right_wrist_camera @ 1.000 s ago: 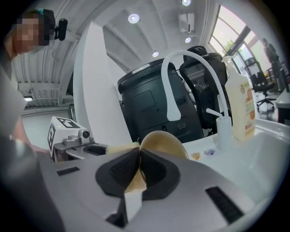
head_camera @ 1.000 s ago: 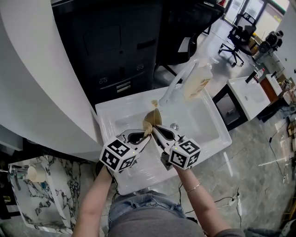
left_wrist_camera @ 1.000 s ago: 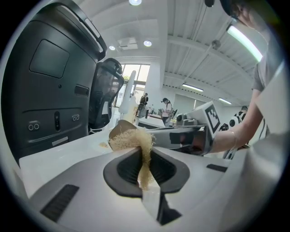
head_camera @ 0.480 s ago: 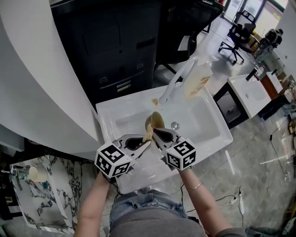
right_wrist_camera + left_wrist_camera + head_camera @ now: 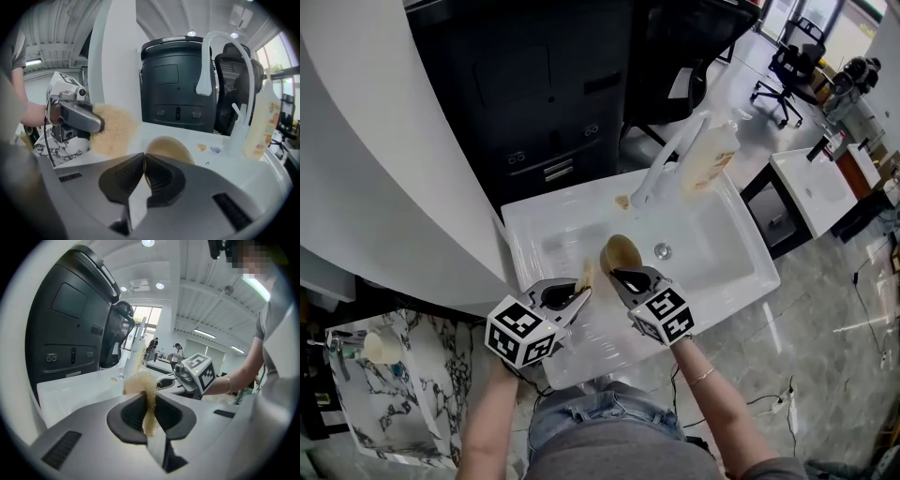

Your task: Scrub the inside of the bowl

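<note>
My right gripper (image 5: 144,173) has its fingers closed on the rim of the tan round bowl (image 5: 168,147), held over the white ceramic sink (image 5: 712,244) towards its front edge. My left gripper (image 5: 150,408) pinches a tan fibrous scrub pad (image 5: 140,383) just beside the bowl, outside it. As I judge it, the next scrubbing stroke calls for bringing the pad into the hollow.

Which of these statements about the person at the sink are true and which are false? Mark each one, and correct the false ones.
1. The left gripper is shut on a sponge. True.
2. The right gripper is open and empty. False: its jaws are closed on the rim of the bowl.
3. The sponge is pressed into the inside of the bowl. False: it is held beside the bowl, outside it.
4. A bottle stands near the tap at the back of the sink. True.
5. Both grippers are held over the sink. True.
</note>
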The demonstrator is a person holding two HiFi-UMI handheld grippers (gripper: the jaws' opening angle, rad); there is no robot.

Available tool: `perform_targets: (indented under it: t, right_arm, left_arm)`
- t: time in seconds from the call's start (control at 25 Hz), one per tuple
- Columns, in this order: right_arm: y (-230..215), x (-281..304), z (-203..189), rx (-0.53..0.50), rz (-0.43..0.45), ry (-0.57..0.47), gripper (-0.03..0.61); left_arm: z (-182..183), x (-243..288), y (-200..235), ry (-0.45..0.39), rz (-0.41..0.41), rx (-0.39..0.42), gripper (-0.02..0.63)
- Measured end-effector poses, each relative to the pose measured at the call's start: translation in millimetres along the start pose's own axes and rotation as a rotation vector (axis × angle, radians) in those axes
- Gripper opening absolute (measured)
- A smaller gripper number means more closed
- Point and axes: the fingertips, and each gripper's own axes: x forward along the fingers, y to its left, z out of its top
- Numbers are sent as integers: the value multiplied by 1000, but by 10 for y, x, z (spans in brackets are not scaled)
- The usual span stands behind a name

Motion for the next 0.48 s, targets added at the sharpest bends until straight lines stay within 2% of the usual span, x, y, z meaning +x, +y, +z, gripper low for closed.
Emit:
perform_targets:
  t: [0.24, 0.48]
  right_arm:
    - [127, 188, -68, -118, 65, 74, 21]
    - [247, 424, -95, -194, 139, 115, 21]
  left_arm:
    - [-149, -122, 135, -5, 90, -52, 44]
    - [-247, -177, 239, 4, 171, -57, 44]
